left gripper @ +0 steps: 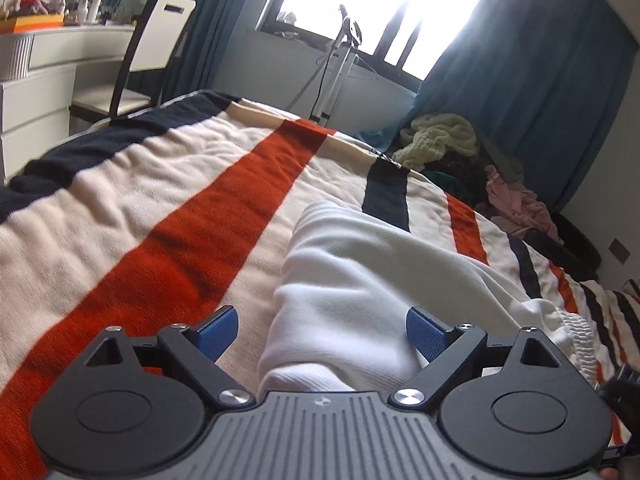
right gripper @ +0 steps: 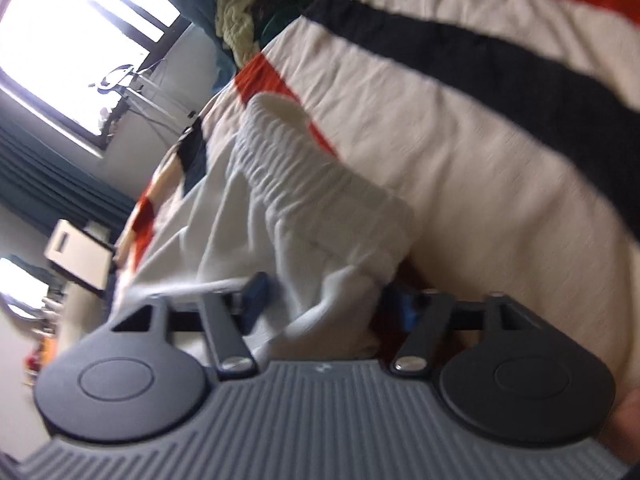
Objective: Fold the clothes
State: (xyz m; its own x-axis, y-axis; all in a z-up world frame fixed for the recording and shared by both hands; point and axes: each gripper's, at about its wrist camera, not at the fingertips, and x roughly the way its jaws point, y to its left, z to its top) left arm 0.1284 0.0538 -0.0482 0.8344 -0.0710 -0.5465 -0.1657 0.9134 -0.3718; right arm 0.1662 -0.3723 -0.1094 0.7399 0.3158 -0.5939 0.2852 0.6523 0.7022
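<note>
A white garment (left gripper: 360, 272) with an elastic waistband (right gripper: 288, 168) lies on the striped bed cover (left gripper: 160, 208). In the left wrist view my left gripper (left gripper: 324, 332) is open, its blue fingers on either side of a bunched end of the white garment without squeezing it. In the right wrist view, which is rolled sideways and blurred, my right gripper (right gripper: 324, 300) is open with its jaws around the waistband corner of the same garment (right gripper: 340, 280); the cloth sits between the blue pads (right gripper: 256, 296) with gaps on both sides.
A pile of other clothes (left gripper: 452, 148) lies at the far right of the bed, also in the right wrist view (right gripper: 244, 20). A chair (left gripper: 152, 48) and white dresser (left gripper: 36, 80) stand at far left. A window and teal curtains (left gripper: 540, 60) are behind.
</note>
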